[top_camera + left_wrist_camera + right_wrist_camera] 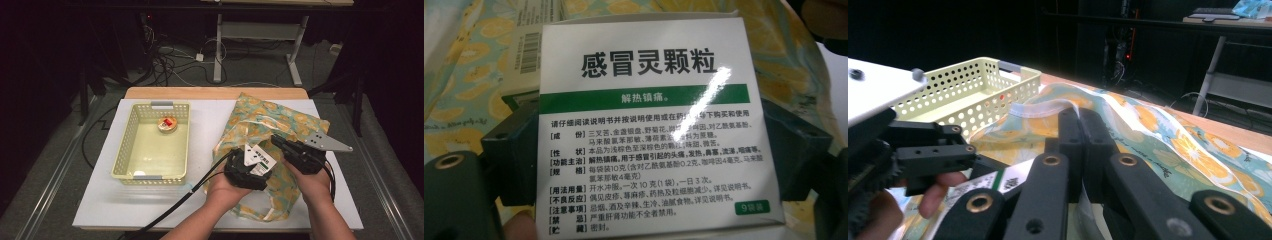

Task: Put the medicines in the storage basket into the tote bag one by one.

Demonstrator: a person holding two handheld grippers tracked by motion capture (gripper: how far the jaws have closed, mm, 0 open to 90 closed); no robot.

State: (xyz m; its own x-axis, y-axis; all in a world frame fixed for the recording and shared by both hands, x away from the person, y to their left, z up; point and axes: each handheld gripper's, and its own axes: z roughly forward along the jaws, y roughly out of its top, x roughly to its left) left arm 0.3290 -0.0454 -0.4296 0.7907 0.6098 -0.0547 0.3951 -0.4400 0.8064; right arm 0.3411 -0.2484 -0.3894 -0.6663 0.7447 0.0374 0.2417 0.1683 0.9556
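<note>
left fingers (255, 161): clamped on medicine box (259, 159), over the bag
right fingers (278, 141): closed, pinching bag (280, 122) fabric
basket (131, 131): well left of bag, small tin (167, 124) inside
left gripper view: box (651, 125) between fingers, bag behind
right gripper view: fingers (1081, 131) together on bag edge (1048, 106)

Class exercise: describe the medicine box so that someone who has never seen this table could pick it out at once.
On the white table, look right of the yellow basket to the orange-patterned fabric bag. At the bag's near edge, the left gripper holds the medicine box. It alone is white card with a green band and black printed text.
</note>
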